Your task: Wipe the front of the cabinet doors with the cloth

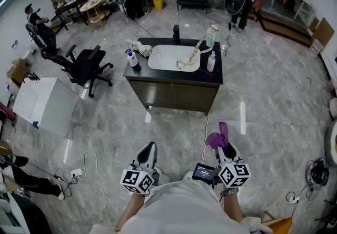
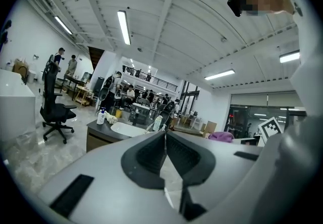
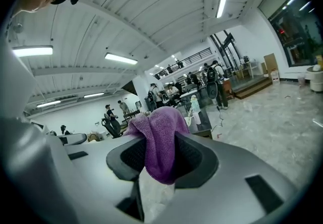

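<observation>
surface (image 1: 158, 76): black top of cabinet (image 1: 174, 96), well ahead of both jaws
basin (image 1: 166, 56): white, sunk in mid surface
L end, ahead of left jaws: pump bottle (image 1: 131, 58), crumpled rag (image 1: 140, 46)
R end, ahead of right jaws: 2 bottles (image 1: 211, 61)
back edge: faucet (image 1: 176, 32)
floor (image 1: 263, 96): grey marble; cables (image 1: 92, 167) left of left jaws, office chair (image 1: 87, 65) ahead-left

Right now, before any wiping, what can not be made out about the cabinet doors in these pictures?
Head view: the cabinet doors are far off and steeply foreshortened; dirt and handles are too small to tell.
Left gripper view: the body of the left gripper covers most of the doors.
Right gripper view: the cloth, clamped in the right gripper, covers most of them.
</observation>
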